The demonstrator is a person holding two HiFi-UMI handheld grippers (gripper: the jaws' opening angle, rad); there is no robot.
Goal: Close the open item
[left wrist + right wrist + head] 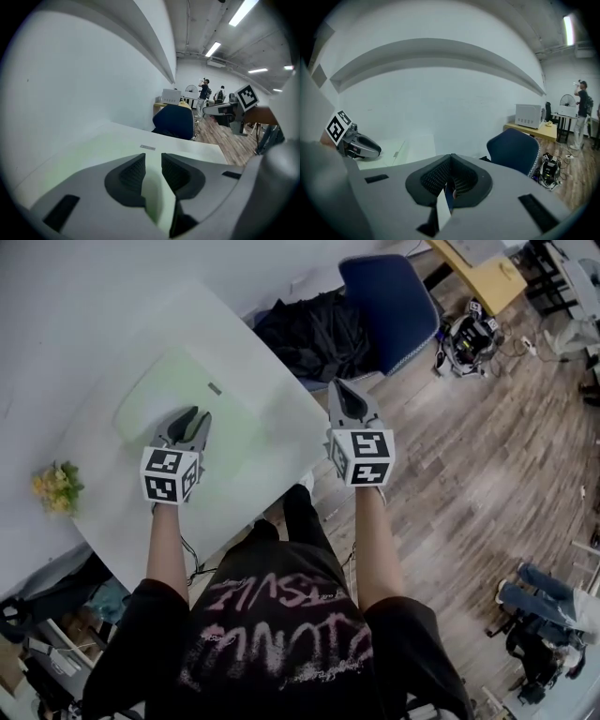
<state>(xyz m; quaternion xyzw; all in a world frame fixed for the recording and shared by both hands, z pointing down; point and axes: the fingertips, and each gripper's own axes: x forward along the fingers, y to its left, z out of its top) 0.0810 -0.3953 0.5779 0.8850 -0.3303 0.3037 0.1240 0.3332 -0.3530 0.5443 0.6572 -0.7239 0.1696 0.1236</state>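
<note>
A flat pale green item (178,381) with a small grey label (215,388) lies on the white table (103,512). I cannot tell from here which part of it is open. My left gripper (192,416) hovers over its near right part. Its jaws stand a little apart with nothing between them, and the green surface (117,145) shows through the gap of that gripper (153,157). My right gripper (345,388) is off the table's right corner, near the chair, with its jaws together and empty (450,158). From there the item (401,147) shows at far left.
A blue chair (389,296) with a black garment (305,329) stands just past the table's right edge. Yellow flowers (56,486) sit at the table's left. On the wooden floor are a small device (469,334) and a seated person's legs (553,592).
</note>
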